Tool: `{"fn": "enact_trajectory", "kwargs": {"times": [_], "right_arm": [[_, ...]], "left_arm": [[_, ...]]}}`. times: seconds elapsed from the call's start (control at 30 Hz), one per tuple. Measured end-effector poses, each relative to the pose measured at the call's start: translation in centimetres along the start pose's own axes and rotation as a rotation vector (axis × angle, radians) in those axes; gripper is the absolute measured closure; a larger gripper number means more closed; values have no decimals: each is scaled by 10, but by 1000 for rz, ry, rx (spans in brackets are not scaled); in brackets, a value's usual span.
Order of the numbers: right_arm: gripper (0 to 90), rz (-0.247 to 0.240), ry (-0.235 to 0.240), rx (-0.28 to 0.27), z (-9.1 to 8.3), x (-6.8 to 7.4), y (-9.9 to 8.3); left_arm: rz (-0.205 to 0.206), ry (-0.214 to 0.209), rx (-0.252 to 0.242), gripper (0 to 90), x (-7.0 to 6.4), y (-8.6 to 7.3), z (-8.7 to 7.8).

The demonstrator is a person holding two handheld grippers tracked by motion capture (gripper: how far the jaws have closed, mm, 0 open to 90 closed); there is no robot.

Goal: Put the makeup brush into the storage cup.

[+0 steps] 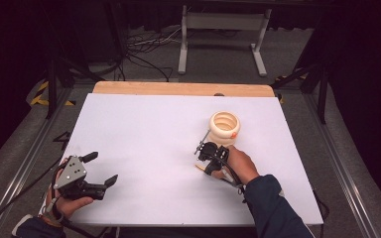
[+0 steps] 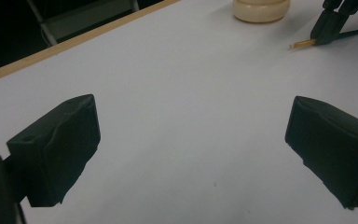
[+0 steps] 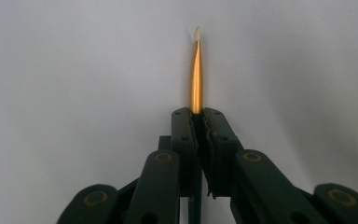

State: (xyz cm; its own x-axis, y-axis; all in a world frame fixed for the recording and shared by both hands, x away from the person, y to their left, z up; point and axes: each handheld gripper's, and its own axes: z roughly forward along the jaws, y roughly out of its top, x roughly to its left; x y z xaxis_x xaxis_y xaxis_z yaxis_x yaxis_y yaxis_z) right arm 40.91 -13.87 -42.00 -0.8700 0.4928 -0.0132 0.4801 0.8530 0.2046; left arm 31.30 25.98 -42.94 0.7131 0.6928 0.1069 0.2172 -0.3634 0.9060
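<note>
A slim gold stick with a pale tip [image 3: 196, 70] pokes straight out from between the jaws of my right gripper [image 3: 198, 114], which is shut on it. In the high view that right gripper [image 1: 206, 159] hovers low over the white table, just in front of a cream ribbed pot [image 1: 224, 127], and the stick's end [image 1: 197, 169] points toward the person. My left gripper [image 1: 101, 168] rests near the table's front left with its jaws wide apart and nothing between them. From the left gripper [image 2: 191, 140], the pot [image 2: 261, 9] and the stick [image 2: 303, 44] lie far ahead.
The white table sheet [image 1: 154, 139] ends at a wooden strip [image 1: 178, 89] along the far edge. A small orange spot [image 1: 234, 134] shows on the pot's side. Cables and a metal stand [image 1: 223, 29] lie on the floor beyond.
</note>
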Motion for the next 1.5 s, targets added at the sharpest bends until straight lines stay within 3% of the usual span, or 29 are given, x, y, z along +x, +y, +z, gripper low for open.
{"fn": "enact_trajectory", "kwargs": {"times": [0.3, 0.67, 0.93, 1.27, 1.5], "right_arm": [[844, 16, -28, -150, -21, 1, -12], [845, -11, -89, -282, -51, 10, -18], [844, 2, -118, -396, -73, 11, -20], [845, 21, -127, -498, -80, 9, -22], [845, 47, -143, -604, -88, 8, -25]], "left_arm": [[-5, 8, -7, 39, 1, 0, -1], [-5, 8, -21, 39, 2, 0, -1], [-9, 8, -25, 39, 2, 0, -2], [-9, 10, -27, 39, 2, 0, -2], [-9, 9, -25, 39, 2, 0, -2]]}}
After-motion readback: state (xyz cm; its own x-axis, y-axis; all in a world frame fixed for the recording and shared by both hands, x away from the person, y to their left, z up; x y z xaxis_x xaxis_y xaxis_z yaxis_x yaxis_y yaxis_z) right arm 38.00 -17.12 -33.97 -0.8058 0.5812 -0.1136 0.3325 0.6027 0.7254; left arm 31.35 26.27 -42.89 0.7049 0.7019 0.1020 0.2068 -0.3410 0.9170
